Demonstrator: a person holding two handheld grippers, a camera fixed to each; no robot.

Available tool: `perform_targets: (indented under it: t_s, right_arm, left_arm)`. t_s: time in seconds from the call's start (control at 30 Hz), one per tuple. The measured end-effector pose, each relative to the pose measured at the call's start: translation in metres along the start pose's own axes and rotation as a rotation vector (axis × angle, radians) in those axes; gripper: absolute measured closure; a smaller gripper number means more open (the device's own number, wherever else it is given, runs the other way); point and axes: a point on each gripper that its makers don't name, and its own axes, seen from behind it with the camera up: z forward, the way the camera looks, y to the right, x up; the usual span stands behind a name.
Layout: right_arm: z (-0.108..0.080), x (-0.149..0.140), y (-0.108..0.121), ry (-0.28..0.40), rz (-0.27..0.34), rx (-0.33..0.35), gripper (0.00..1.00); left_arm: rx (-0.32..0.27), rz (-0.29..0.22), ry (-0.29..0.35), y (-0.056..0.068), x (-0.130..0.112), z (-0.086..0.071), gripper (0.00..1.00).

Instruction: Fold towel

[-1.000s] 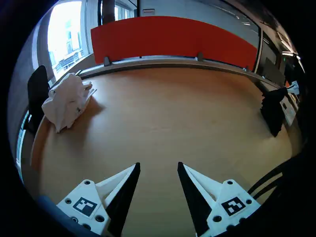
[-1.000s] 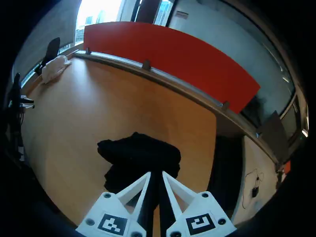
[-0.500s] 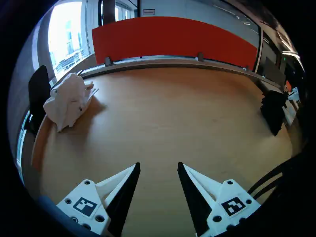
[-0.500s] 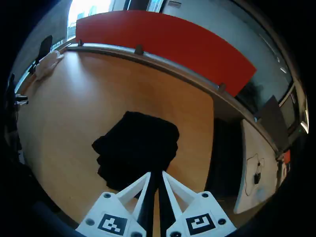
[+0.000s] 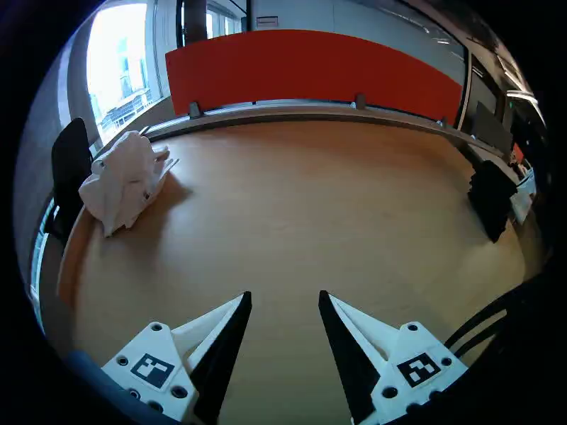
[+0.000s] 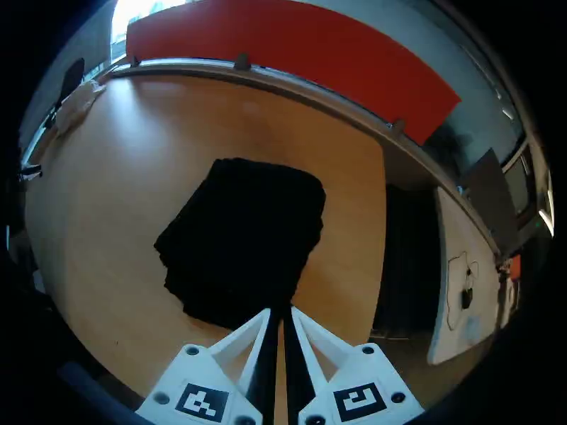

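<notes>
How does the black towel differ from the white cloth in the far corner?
Colour: the black towel is dark; the white cloth is pale. Shape: the black towel looks smooth and roughly rectangular; the white cloth is a crumpled heap. Place: the black towel's near edge meets the right gripper's closed fingertips; the white cloth lies far off from it. Both are fabric at one wooden table.

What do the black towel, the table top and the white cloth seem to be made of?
Black towel: soft fabric, matte; it lies in limp layers and gives no shine.
Table top: wood or wood-look laminate, smooth satin finish; light brown with soft window glare.
White cloth: probably fabric too, matte; crumpled in a heap.
</notes>
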Motion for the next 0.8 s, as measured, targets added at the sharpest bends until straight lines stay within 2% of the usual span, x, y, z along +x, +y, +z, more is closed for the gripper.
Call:
perform_targets:
  t_s: [0.3, 0.8]
  right_arm:
    - [0.008, -0.017, -0.004, -0.055, 0.02, 0.001, 0.95]
    - [0.015, -0.027, 0.001, -0.09, 0.043, -0.029, 0.95]
  left_arm:
    - [0.0, 0.002, 0.001, 0.0, 0.001, -0.001, 0.31]
    - [0.006, 0.0, 0.002, -0.002, -0.001, -0.002, 0.31]
